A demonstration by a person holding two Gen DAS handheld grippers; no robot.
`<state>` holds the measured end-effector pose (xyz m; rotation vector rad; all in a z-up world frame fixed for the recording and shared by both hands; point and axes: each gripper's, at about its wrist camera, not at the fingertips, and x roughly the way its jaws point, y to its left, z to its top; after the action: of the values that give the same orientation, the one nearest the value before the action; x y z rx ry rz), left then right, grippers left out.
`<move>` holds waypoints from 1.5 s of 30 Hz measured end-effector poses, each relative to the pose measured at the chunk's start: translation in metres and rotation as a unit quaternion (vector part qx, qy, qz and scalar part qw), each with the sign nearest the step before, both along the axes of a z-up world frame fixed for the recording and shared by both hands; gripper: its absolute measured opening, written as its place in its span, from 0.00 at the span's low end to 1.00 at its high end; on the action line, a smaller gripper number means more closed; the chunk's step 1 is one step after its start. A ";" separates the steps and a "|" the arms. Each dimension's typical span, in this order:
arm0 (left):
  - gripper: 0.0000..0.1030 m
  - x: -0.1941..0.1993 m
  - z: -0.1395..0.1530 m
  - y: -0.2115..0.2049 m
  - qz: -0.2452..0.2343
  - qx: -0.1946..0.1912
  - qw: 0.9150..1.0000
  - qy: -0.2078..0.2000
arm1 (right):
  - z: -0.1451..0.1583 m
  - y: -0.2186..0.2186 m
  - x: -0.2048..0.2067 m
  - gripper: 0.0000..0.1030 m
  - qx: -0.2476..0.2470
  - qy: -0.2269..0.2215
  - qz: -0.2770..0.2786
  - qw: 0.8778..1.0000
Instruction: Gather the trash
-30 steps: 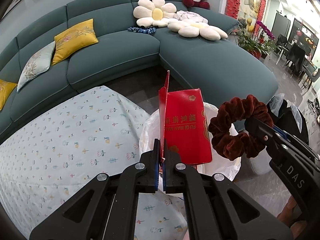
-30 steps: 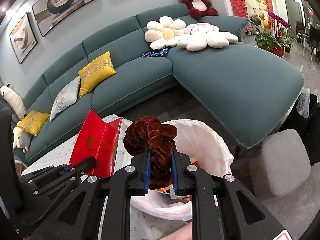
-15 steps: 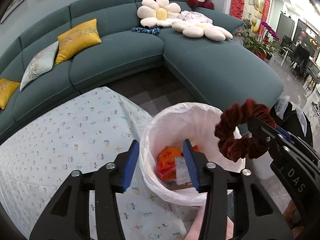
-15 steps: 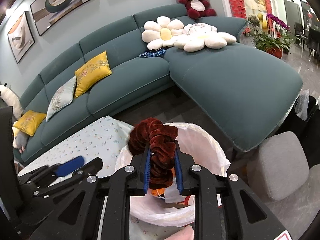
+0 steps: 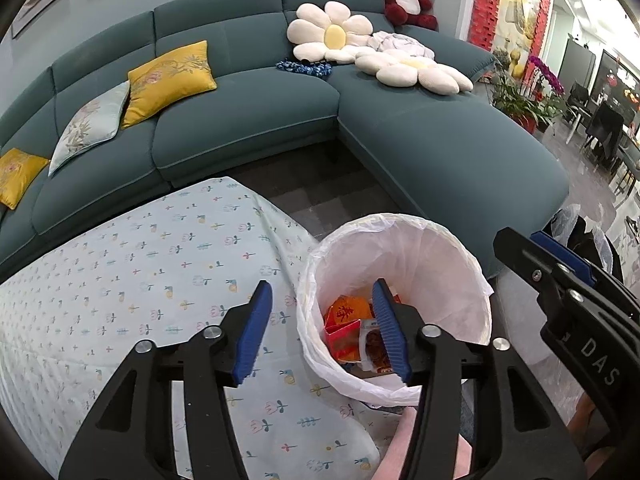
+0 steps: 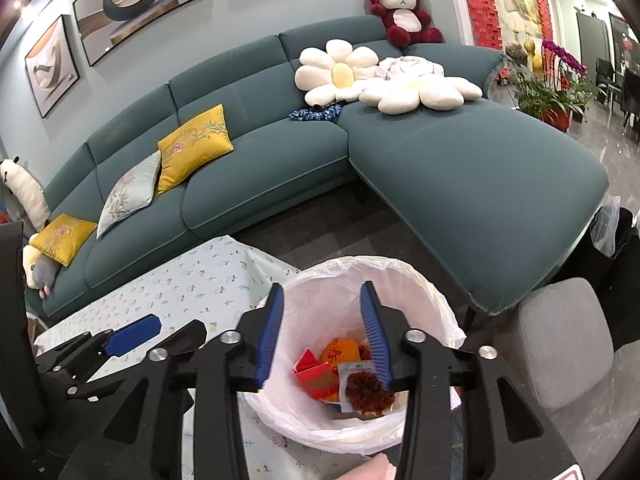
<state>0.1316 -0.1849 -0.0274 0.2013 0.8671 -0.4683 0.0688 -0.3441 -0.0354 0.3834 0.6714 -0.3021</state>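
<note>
1. Right gripper (image 6: 322,334): spread wide, holding nothing, poised directly above the mouth of the lined trash bin (image 6: 412,280).
2. Left gripper (image 5: 320,328): likewise spread and empty, straddling the bin's near-left rim (image 5: 308,280), one fingertip over the floral tablecloth (image 5: 140,272), the other over the bin's opening.
3. Straight down from the right gripper, inside the bin: dark red scrunchie (image 6: 368,392) lying on top of the pile, beside a red paper box (image 6: 316,376) and an orange wrapper (image 6: 340,354).
4. Same pile from the left view: red box (image 5: 344,340) and snack packet (image 5: 374,346) at the bottom of the liner; scrunchie hidden there behind the fingertip.
5. Judgement: nothing left in either gripper to drop, so next pickup lies away from the bin, not below it.
6. Outward: visible stretch of tablecloth shows no loose trash; left gripper nearer to it, right gripper nearer the grey stool (image 6: 568,336) and sofa (image 6: 480,168).
7. Risk: snagging the thin liner edge when pulling back.
</note>
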 end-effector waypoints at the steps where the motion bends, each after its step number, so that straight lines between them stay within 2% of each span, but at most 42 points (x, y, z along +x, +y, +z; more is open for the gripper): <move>1: 0.56 0.000 0.002 0.002 0.004 -0.001 1.000 -0.002 | 0.001 0.001 0.000 0.45 -0.002 0.000 0.001 1.000; 9: 0.60 -0.007 0.008 0.027 0.025 -0.002 1.000 -0.009 | 0.015 0.025 -0.009 0.69 -0.037 0.004 0.009 0.999; 11: 0.64 -0.009 0.009 0.035 0.031 -0.001 0.999 -0.011 | 0.018 0.030 -0.011 0.75 -0.050 0.003 0.011 0.999; 14: 0.70 -0.014 0.010 0.046 0.043 0.000 0.999 -0.016 | 0.023 0.041 -0.015 0.81 -0.072 0.000 0.020 0.997; 18: 0.74 -0.019 0.009 0.060 0.057 0.005 0.998 -0.022 | 0.023 0.053 -0.019 0.82 -0.086 0.009 0.034 0.996; 22: 0.82 -0.025 0.009 0.072 0.067 0.008 0.997 -0.029 | 0.021 0.061 -0.024 0.84 -0.086 0.011 0.040 0.995; 24: 0.85 -0.028 0.007 0.077 0.072 0.009 0.997 -0.031 | 0.019 0.065 -0.028 0.93 -0.085 0.009 0.041 0.995; 35: 0.88 -0.036 -0.004 0.094 0.091 0.017 0.995 -0.025 | 0.009 0.080 -0.037 0.94 -0.104 0.022 0.049 0.993; 45: 0.89 -0.041 -0.009 0.093 0.093 0.022 0.995 -0.026 | 0.002 0.084 -0.041 0.93 -0.107 0.034 0.047 0.993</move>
<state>0.0901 -0.0923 -0.0362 0.1701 0.8366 -0.2702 0.0278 -0.2604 -0.0334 0.1365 0.7136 -0.2962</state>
